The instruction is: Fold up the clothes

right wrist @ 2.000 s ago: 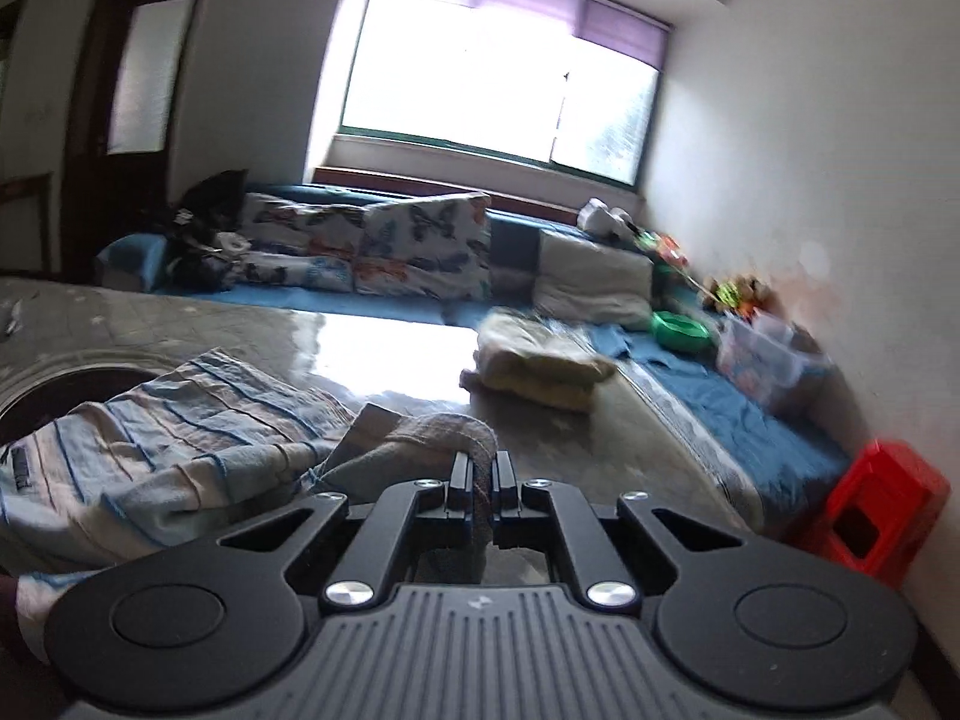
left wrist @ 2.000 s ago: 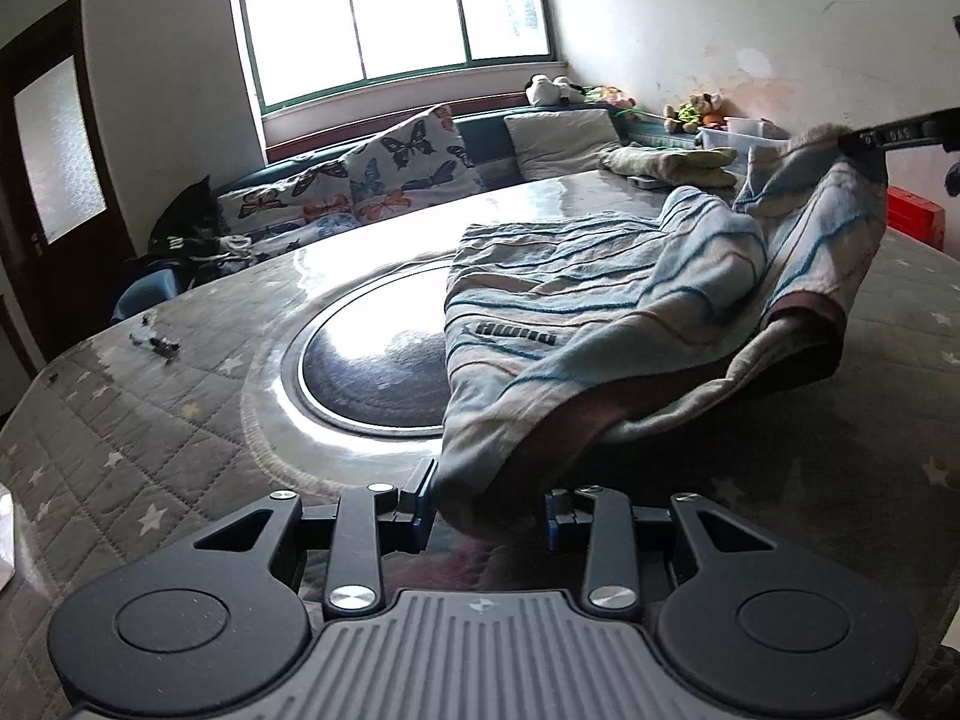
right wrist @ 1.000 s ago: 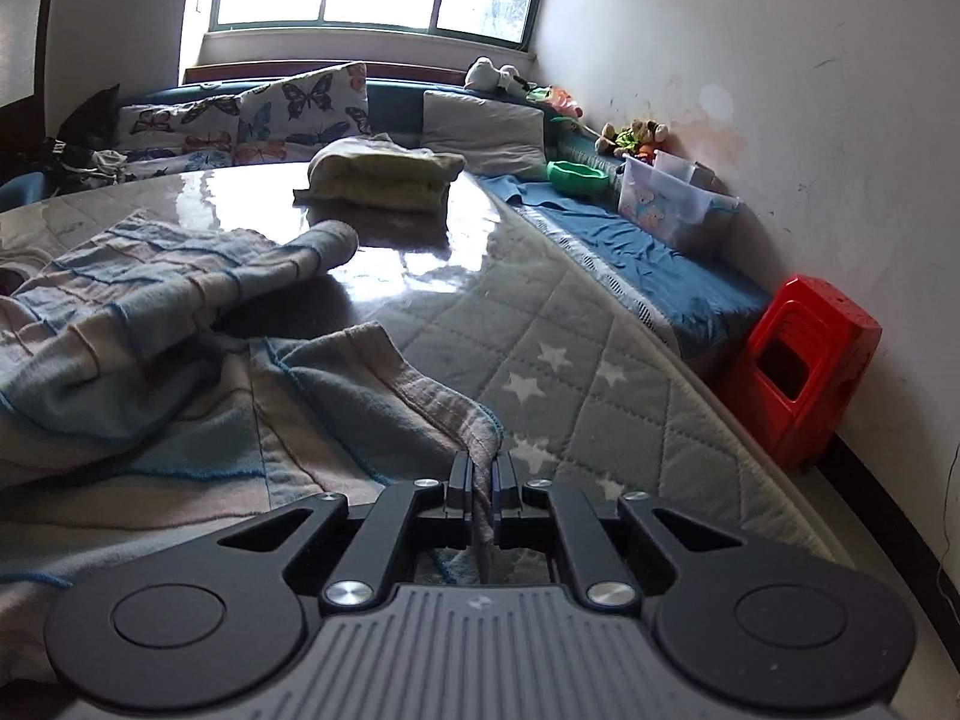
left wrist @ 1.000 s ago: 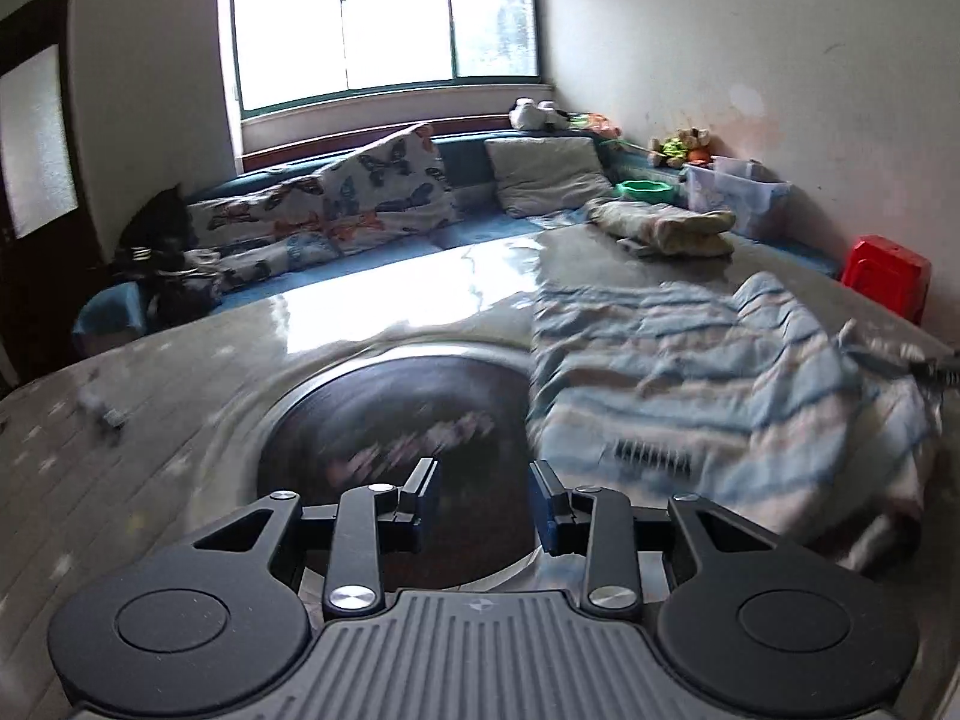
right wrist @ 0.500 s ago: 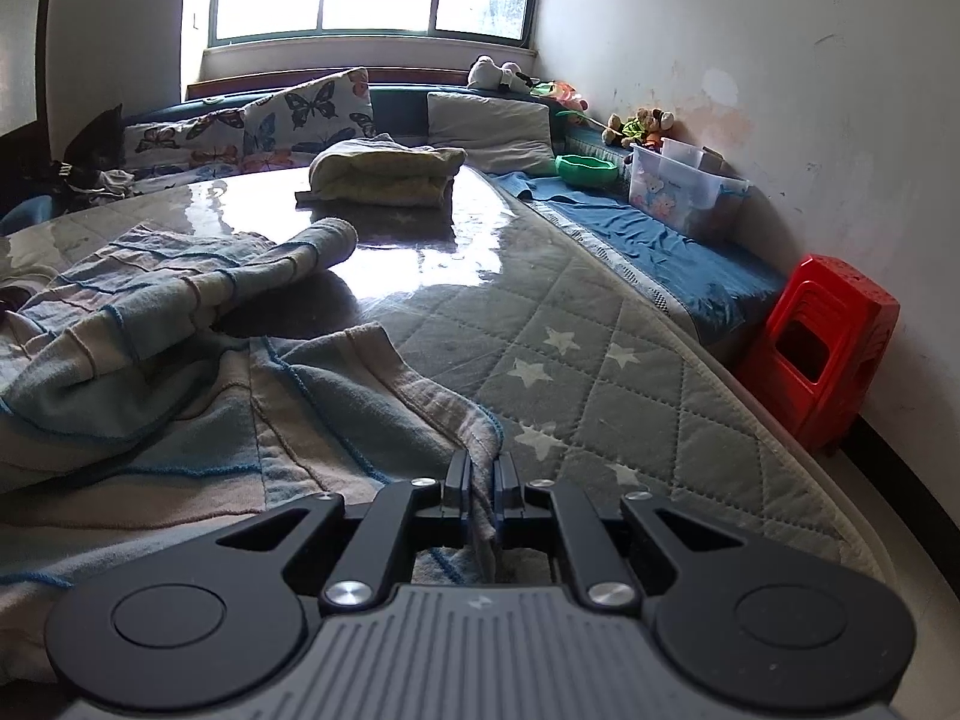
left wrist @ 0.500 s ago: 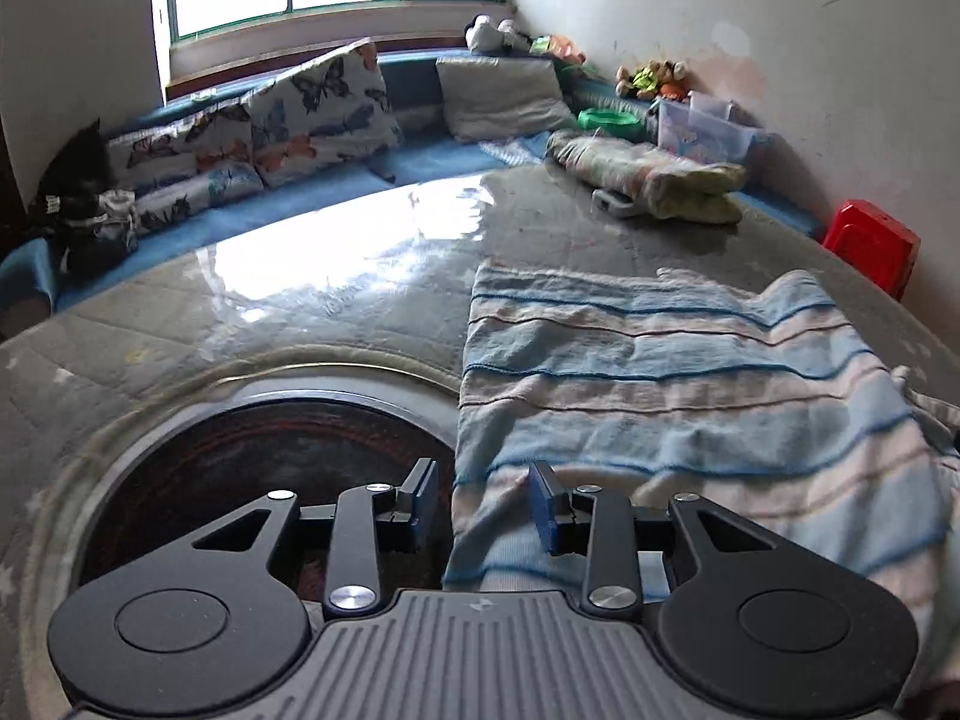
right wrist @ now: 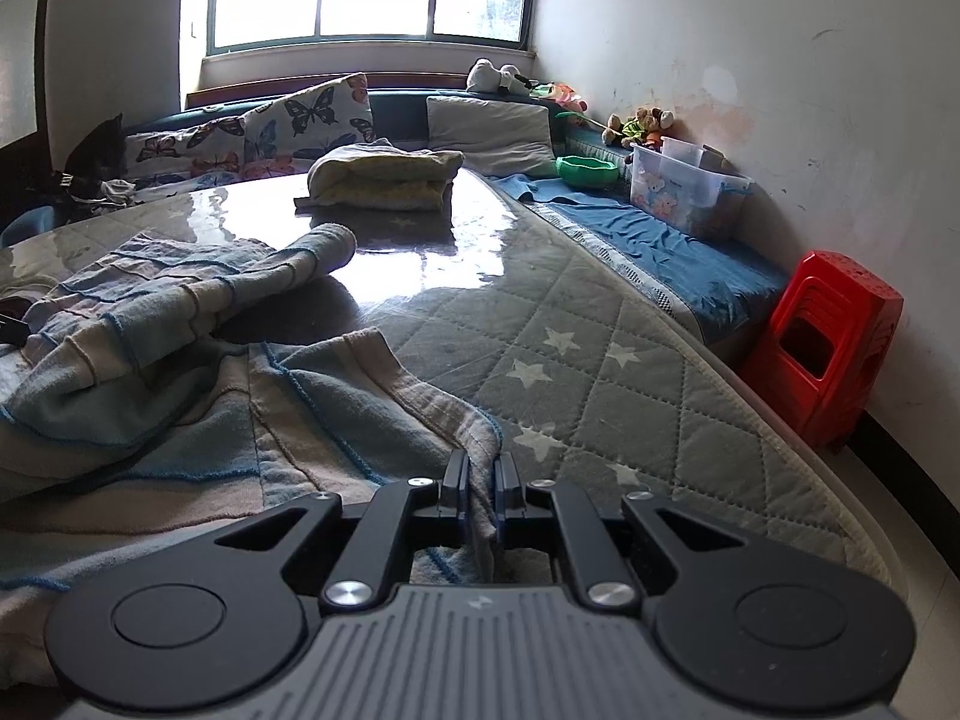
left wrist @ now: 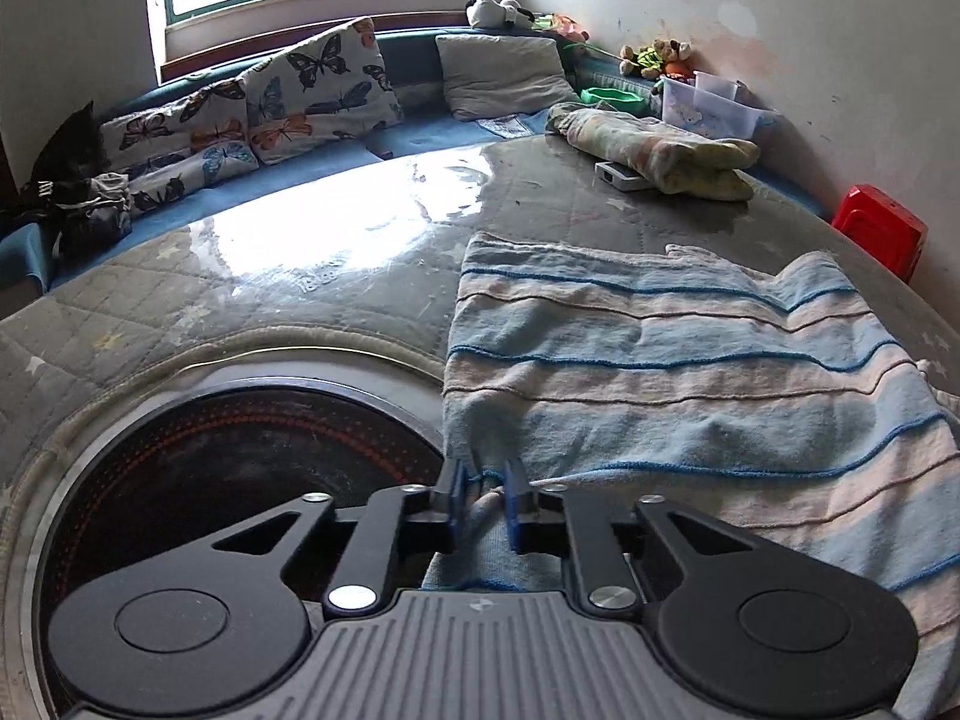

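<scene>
Surface: our quilted star-print table cover, dark round inset at left.
Left gripper: we pinch the striped garment at its near-left edge.
Right gripper: pressed together on its rumpled near corner.
Garment: spread across the table.
Beyond: folded yellowish cloth, butterfly cushions.

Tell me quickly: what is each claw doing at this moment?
Left claw: closed on an edge of the striped garment.
Right claw: shut on another edge of the striped garment.
</scene>
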Motion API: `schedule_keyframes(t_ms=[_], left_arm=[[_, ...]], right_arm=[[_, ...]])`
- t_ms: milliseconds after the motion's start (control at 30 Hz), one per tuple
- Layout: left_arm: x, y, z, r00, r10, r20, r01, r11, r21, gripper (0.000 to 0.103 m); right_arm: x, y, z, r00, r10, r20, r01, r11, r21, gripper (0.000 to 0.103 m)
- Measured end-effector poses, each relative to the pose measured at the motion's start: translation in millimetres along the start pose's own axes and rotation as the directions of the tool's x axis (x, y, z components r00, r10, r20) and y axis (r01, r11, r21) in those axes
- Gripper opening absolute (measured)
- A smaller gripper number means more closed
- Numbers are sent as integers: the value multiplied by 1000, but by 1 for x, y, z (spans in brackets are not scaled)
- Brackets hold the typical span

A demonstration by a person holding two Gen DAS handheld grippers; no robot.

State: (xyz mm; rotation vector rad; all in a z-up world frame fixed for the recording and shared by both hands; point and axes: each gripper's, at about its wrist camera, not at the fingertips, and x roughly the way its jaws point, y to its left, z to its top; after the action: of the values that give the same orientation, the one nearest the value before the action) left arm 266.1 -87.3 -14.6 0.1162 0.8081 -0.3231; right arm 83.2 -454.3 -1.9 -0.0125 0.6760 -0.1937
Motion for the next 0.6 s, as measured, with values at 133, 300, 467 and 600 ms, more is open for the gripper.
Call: schedule_keyframes(t_ms=[133, 300, 467, 600], left_arm=[[-4, 0, -1, 1000, 11, 8, -11, 1000, -13, 9], [-11, 2, -3, 999, 47, 25, -46, 998, -30, 8], [-23, 20, -11, 993, 117, 35, -114, 990, -80, 8], [-38, 41, -25, 981, 189, 31, -183, 973, -137, 7]], right_arm=[[0, 0, 0, 1000, -2, -1, 2, 1000, -2, 7], [2, -1, 1, 1000, -5, -2, 5, 1000, -5, 7], [0, 1, 1, 1000, -7, -4, 7, 1000, -11, 7], [-2, 3, 1, 1000, -7, -6, 7, 1000, -17, 7]])
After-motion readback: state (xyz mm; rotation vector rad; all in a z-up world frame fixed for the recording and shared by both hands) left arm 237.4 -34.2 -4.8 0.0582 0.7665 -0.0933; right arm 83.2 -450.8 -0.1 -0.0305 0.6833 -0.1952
